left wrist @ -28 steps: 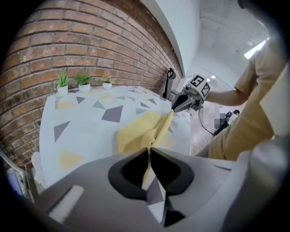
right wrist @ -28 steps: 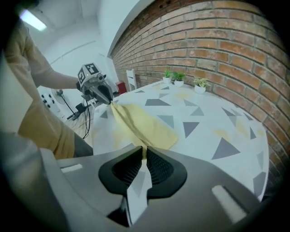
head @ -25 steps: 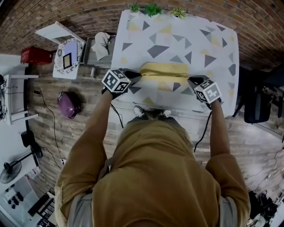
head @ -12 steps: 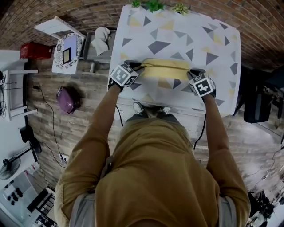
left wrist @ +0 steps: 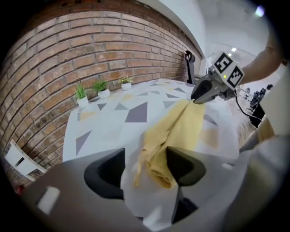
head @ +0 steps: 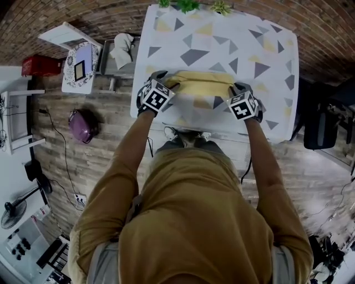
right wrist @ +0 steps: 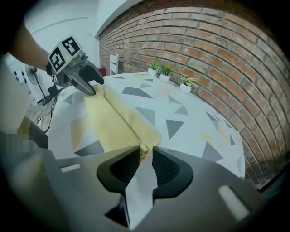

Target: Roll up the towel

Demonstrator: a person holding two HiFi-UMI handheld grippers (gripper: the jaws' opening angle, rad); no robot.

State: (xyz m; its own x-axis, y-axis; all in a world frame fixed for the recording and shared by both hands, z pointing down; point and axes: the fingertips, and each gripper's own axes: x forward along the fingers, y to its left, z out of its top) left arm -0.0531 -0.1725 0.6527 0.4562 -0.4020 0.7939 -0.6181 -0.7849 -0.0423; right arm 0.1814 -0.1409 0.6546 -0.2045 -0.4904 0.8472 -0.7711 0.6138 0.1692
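Note:
A yellow towel (head: 202,83) lies across the near part of the patterned table (head: 222,39), its near edge turned over into a loose roll. My left gripper (head: 166,89) is at the towel's left end. In the left gripper view its jaws (left wrist: 145,170) are opening, and the rolled towel end (left wrist: 161,167) lies loose between them, beside the right finger. My right gripper (head: 236,91) is at the right end. Its jaws (right wrist: 146,156) are starting to open, with the towel's corner (right wrist: 113,118) still pinched at their tips.
Three small potted plants (head: 188,6) stand along the table's far edge by the brick wall. On the floor to the left are a white cloth (head: 123,50), a patterned board (head: 80,66) and a purple object (head: 82,125). A black chair (head: 321,127) stands at the right.
Both grippers have moved farther over the table and tipped downward, bringing the towel's near edge over onto the rest. The roll looks thicker than before.

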